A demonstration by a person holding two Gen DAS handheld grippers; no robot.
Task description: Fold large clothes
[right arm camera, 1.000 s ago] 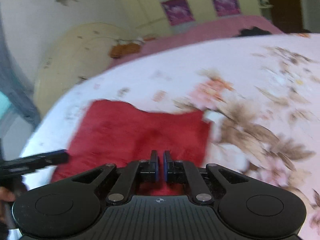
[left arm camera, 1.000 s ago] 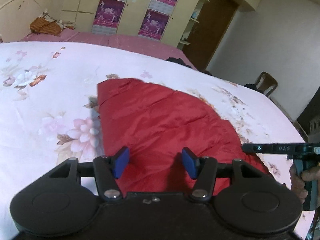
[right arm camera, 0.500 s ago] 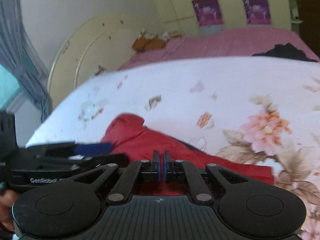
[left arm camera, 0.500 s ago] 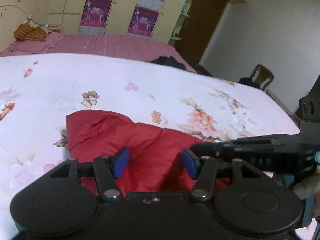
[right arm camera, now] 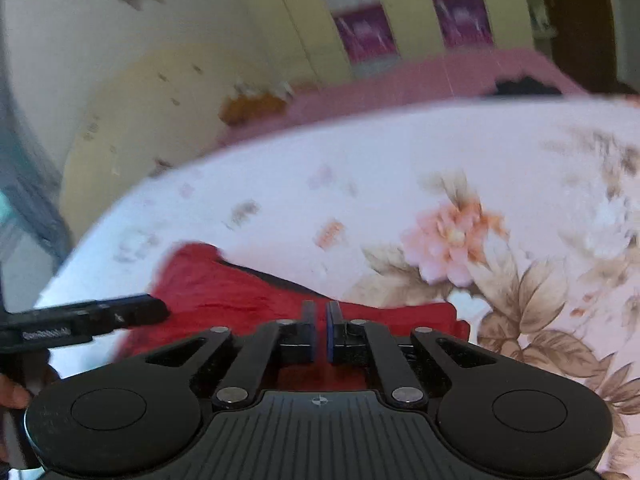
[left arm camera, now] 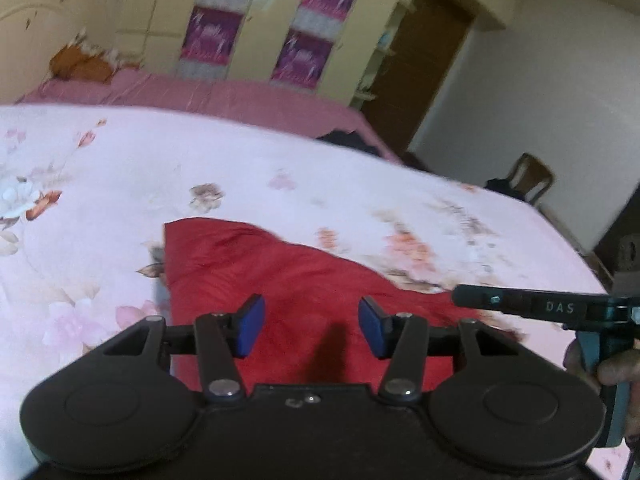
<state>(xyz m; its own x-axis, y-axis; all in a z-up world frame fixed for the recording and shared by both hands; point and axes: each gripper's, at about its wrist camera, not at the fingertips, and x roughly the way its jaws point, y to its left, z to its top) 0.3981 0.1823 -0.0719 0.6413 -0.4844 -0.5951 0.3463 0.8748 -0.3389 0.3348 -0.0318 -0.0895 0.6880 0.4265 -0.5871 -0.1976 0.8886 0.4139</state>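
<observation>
You hold one gripper in each hand over a big bed. The red garment lies folded on the flowery bedspread, near the edge close to you. Your left gripper hangs just above the red cloth. Its two blue pads stand apart and are closing in a little right now, with only air between them; the cloth lies below them and they do not pinch it. Your right gripper is at the right side of the garment, pointing down over its near edge. Its jaws are pressed almost together with only a thin slit between them, and you cannot tell from the pictures if any cloth is caught in there. From the left wrist view you can see the right gripper reaching in from the right, with your right hand wrapped around its handle. From the right wrist view the left gripper pokes in from the left, over the red cloth. Behind the bed is a pink sheet, a yellow wardrobe with purple pictures, a brown door and a wooden chair.
</observation>
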